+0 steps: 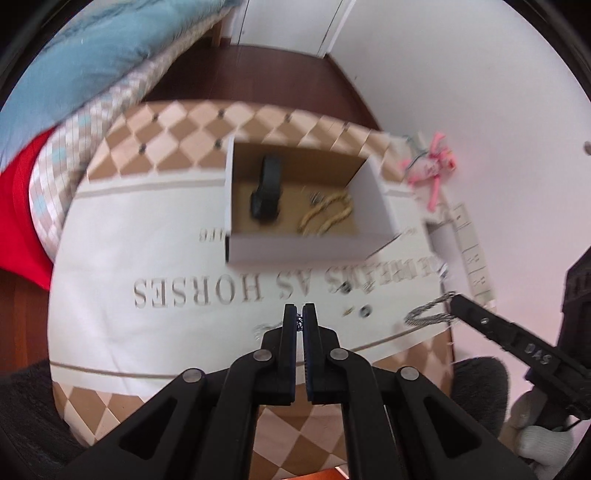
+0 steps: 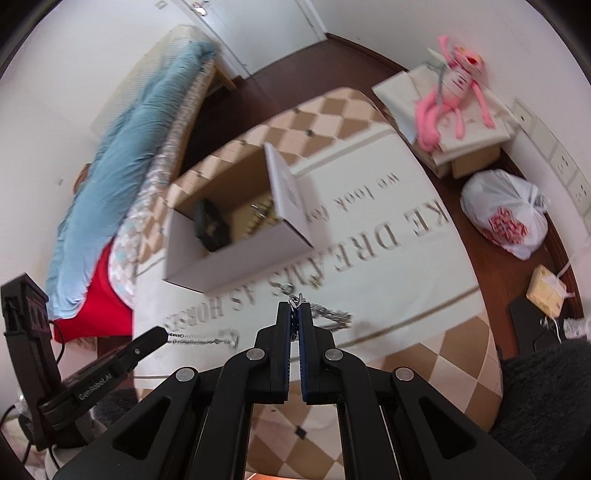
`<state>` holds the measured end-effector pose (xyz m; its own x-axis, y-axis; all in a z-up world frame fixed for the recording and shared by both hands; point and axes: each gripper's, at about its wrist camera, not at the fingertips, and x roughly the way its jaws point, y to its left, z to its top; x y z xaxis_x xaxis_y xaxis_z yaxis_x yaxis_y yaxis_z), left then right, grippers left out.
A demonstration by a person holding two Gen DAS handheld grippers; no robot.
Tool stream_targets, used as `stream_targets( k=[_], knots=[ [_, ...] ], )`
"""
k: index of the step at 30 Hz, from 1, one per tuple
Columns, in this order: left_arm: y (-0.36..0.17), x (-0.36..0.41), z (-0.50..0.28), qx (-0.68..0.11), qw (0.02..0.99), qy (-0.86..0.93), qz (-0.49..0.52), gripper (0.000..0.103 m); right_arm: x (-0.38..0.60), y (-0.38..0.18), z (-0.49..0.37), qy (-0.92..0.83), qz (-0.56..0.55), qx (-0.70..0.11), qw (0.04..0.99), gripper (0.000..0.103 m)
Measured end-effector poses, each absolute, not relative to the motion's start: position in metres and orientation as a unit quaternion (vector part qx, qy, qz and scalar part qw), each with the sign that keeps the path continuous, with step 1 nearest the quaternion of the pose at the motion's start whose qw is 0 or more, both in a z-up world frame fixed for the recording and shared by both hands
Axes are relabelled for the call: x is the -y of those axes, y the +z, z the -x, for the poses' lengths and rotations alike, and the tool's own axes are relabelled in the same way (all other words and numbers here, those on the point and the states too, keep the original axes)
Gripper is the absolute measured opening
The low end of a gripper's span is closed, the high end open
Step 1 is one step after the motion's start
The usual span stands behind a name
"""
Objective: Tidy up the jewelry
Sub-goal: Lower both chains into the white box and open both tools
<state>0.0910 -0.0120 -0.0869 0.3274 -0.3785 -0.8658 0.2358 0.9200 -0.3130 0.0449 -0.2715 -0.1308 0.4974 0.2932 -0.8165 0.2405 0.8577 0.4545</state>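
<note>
Left wrist: box (image 1: 295, 251) mid-cloth (image 1: 147, 229), edges clear.

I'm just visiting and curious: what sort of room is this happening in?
Most likely a bedroom in a home: a bed with a blue quilt beside the printed tablecloth, a pink plush toy on boxes, and a closed white door.

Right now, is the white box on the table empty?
No: the white box already holds a gold chain and a black item.
</note>
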Motion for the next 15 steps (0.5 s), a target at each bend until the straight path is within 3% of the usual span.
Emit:
stream_targets(
  k=[8,15],
  knots=[
    [-0.020,0.028,-0.122,-0.491,0.840,-0.219,0.065,0.001,0.261,-0.062,-0.074,0.072,-0.254,-0.456,0.850,0.004],
    [-0.017,0.034,-0.172,-0.488,0.846,-0.210,0.042,0.001,0.247,-0.041,-0.132,0.083,-0.202,-0.454,0.864,0.004]
  ],
)
